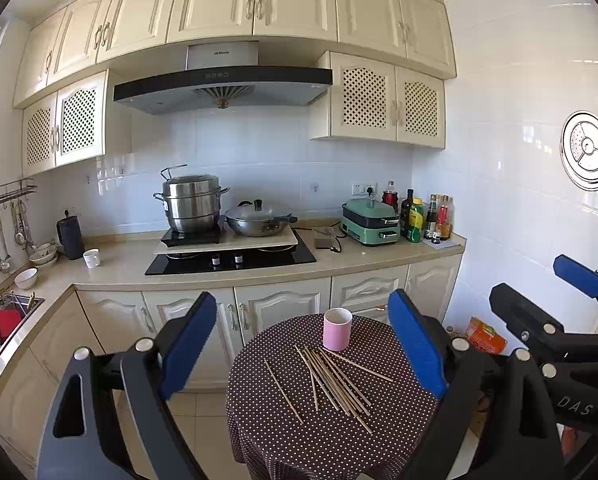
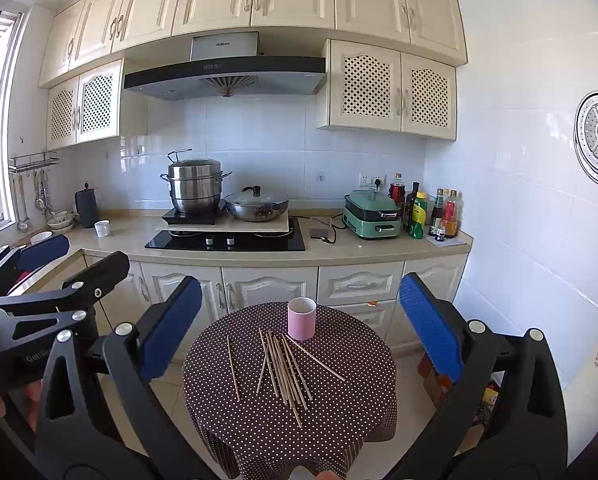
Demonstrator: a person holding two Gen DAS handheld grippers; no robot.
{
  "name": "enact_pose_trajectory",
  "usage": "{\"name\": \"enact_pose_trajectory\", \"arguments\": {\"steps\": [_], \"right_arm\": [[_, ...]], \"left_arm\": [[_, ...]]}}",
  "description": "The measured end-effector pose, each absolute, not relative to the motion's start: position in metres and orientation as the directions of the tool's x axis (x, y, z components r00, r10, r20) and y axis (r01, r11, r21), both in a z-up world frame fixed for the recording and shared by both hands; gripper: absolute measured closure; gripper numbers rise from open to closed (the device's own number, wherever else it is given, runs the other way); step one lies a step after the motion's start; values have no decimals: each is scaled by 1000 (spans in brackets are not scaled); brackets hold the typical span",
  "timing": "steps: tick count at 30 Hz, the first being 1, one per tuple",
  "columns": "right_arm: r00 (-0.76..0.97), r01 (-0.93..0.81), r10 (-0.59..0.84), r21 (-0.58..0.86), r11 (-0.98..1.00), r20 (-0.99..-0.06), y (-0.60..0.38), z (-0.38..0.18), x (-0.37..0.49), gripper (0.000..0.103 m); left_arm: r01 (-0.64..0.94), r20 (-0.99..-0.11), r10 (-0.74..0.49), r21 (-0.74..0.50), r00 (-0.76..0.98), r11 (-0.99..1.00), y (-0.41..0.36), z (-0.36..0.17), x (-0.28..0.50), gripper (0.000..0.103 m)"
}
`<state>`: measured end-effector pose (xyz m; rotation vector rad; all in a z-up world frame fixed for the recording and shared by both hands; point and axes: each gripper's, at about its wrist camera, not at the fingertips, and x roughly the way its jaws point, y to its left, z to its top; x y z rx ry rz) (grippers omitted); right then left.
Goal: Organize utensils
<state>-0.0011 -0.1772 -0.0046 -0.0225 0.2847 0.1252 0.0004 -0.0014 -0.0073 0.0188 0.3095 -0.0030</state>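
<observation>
Cream-cabinet kitchen behind, thin wooden chopsticks [image 2: 285, 368] lie scattered on the round polka-dot table [image 2: 339, 432] before a pink cylindrical cup [image 2: 301, 318], both the left gripper [image 1: 311, 344] and right gripper [image 2: 299, 326] spread empty; crossed sticks may roll off when pinched.

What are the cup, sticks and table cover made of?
Cup: likely glazed ceramic, with a smooth pink wall and a thick white rim. Sticks: look like bamboo or wood, pale tan, thin, matte. Table cover: fabric, brown with white dots, draping in folds over the edge.
</observation>
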Motion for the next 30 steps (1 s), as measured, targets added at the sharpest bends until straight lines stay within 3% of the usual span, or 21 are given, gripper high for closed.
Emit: {"name": "enact_pose_trajectory", "arguments": {"steps": [30], "right_arm": [[943, -114, 104, -12, 993, -316, -162, -11, 17, 6]], "left_arm": [[18, -341, -16, 1, 940, 1000, 17, -17, 21, 17]]}}
